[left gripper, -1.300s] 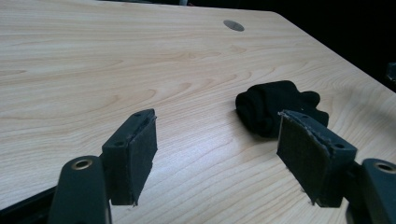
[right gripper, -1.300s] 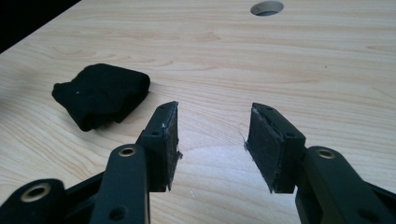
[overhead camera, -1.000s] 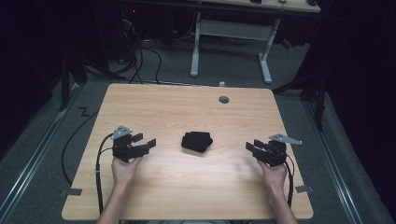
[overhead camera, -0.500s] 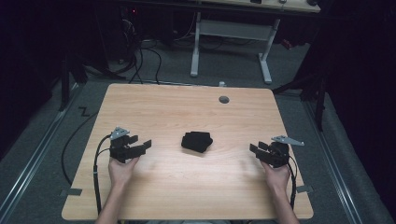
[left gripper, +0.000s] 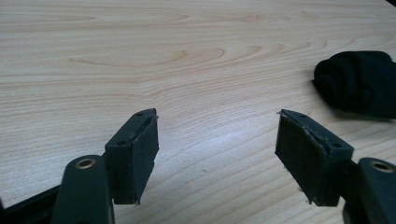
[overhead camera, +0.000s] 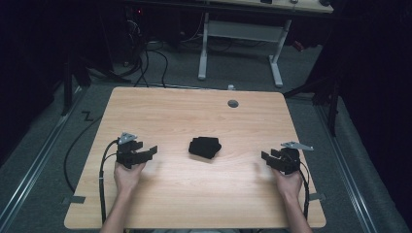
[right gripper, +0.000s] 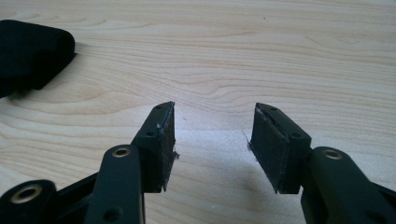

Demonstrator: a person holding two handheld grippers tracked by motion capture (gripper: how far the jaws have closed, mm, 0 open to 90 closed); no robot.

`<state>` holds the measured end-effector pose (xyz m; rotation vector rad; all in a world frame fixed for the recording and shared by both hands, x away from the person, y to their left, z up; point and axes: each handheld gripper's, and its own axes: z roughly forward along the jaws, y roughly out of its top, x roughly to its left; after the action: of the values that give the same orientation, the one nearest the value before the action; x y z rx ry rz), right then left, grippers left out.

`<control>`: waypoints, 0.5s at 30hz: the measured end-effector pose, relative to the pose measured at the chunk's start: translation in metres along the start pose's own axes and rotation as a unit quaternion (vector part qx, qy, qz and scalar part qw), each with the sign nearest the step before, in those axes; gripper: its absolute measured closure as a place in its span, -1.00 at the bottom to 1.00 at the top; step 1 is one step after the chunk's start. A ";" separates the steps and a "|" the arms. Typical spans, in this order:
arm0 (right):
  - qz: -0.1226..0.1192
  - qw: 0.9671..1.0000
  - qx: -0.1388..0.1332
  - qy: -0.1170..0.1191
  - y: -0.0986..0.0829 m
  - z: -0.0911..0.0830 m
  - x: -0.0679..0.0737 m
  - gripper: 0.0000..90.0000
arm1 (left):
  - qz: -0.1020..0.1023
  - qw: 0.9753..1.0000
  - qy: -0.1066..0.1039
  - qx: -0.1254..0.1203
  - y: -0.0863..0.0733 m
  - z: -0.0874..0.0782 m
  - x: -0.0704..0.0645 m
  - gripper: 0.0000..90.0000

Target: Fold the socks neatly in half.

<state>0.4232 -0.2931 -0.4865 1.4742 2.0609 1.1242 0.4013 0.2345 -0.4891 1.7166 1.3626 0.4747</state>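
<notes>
I'm at the approach: both jaws wide, empty. The cloth [overhead camera: 204, 147] lies on the tabletop [overhead camera: 194, 111] between left hand-held gripper [overhead camera: 151, 151] and right hand-held gripper [overhead camera: 266, 158], well apart. Next, I judge, close in and pinch an edge.

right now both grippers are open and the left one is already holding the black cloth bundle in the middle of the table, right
Not quite. The left gripper is open but holds nothing: in the high view the black cloth bundle lies alone mid-table, apart from it and from the open right gripper. The left gripper view shows bare wood between its fingers.
</notes>
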 end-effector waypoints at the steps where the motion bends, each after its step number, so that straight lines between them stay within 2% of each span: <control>1: 0.001 1.000 0.001 0.000 0.000 0.001 0.000 0.10 | -0.002 1.000 0.001 0.000 0.000 0.001 0.001 -0.32; 15: -0.014 1.000 0.015 -0.022 -0.002 0.012 0.000 0.09 | 0.013 0.999 0.031 0.015 -0.003 0.010 -0.001 -0.32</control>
<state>0.4297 -0.2888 -0.4953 1.4673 2.0696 1.0457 0.4067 0.2303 -0.4966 1.7590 1.4003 0.5284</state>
